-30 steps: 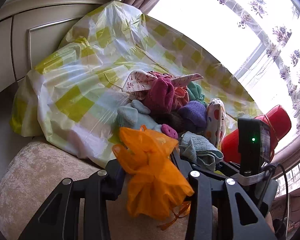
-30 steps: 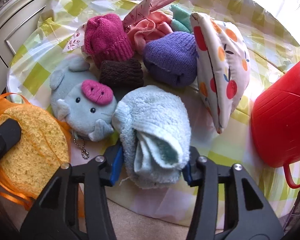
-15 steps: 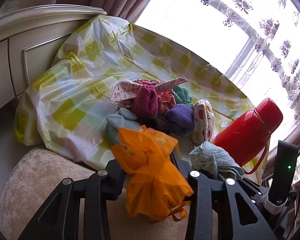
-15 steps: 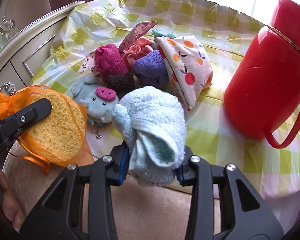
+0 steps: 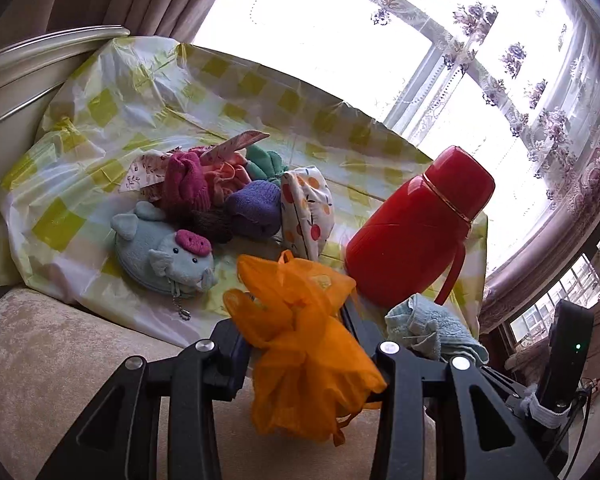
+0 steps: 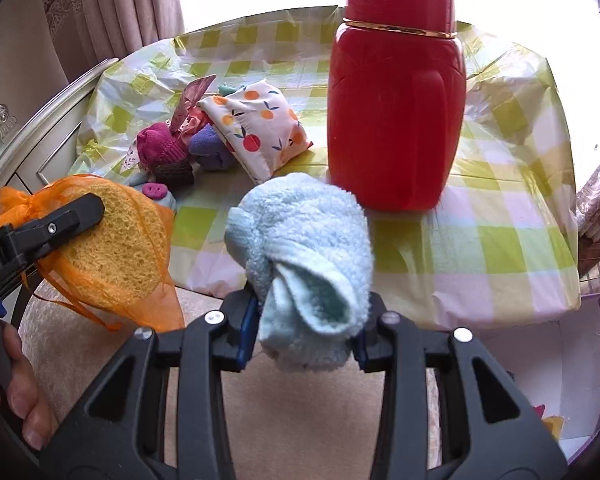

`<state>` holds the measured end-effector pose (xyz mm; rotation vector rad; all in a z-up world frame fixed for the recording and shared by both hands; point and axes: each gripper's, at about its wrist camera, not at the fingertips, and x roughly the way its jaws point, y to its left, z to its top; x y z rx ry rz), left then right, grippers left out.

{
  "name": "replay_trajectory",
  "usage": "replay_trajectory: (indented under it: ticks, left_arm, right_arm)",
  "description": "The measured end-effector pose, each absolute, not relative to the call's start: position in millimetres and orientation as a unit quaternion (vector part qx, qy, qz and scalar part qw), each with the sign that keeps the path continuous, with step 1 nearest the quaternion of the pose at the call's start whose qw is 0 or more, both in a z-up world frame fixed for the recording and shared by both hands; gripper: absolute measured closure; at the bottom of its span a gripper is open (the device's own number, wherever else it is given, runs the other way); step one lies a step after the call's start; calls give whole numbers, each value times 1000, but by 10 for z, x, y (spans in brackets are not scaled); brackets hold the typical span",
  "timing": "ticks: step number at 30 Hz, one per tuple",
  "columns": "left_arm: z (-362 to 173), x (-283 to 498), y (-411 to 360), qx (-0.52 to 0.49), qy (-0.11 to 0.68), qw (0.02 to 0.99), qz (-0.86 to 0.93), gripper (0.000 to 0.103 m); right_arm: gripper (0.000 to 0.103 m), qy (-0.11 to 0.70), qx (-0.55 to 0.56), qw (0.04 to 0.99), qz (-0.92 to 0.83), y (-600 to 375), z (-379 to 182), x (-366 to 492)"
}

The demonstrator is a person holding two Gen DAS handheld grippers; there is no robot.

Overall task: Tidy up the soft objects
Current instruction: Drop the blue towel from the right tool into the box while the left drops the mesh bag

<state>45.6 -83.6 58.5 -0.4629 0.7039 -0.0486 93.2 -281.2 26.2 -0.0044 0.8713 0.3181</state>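
Note:
My left gripper (image 5: 300,340) is shut on an orange mesh bag (image 5: 300,336) with a yellow sponge inside; it also shows in the right wrist view (image 6: 108,248), held above the beige seat. My right gripper (image 6: 304,320) is shut on a rolled light-blue fuzzy towel (image 6: 304,256), also seen in the left wrist view (image 5: 432,328). On the checked cloth lies a pile: a blue elephant plush (image 5: 160,256), a magenta knit piece (image 5: 186,184), a purple sock roll (image 5: 256,208) and a fruit-print pouch (image 5: 306,208).
A tall red thermos (image 6: 396,92) stands on the yellow-checked plastic cloth (image 6: 500,240), right of the pile. A white box with a purple rim (image 6: 580,360) sits low at the right. A cream cabinet (image 5: 16,92) is at the left; a bright window behind.
Both grippers have pulled back and swung right with their loads. The towel has left the pile, and the thermos now stands straight ahead of the right gripper.

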Motion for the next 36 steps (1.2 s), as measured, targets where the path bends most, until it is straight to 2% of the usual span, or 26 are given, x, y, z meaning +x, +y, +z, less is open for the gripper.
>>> replay_trajectory:
  ticks: [15, 24, 27, 30, 32, 36]
  left_arm:
    - [653, 420, -2108, -174, 375, 892, -185, 62]
    - [692, 329, -2607, -145, 381, 879, -246, 60]
    - [667, 330, -2741, -140, 393, 867, -274, 53]
    - [646, 337, -2821, -135, 405, 857, -290, 38]
    - [637, 333, -2822, -134, 408, 856, -288, 34]
    - [612, 355, -2779, -127, 417, 860, -268, 26]
  right_arm:
    - [60, 429, 36, 903, 7, -4214, 295, 563]
    - [53, 413, 53, 907, -64, -4765, 414, 374]
    - [46, 413, 51, 906, -82, -4841, 424, 358]
    - [38, 416, 54, 903, -94, -4885, 411, 360]
    - [34, 415, 58, 903, -97, -4900, 403, 361]
    - [30, 418, 55, 901, -98, -4874, 389, 377]
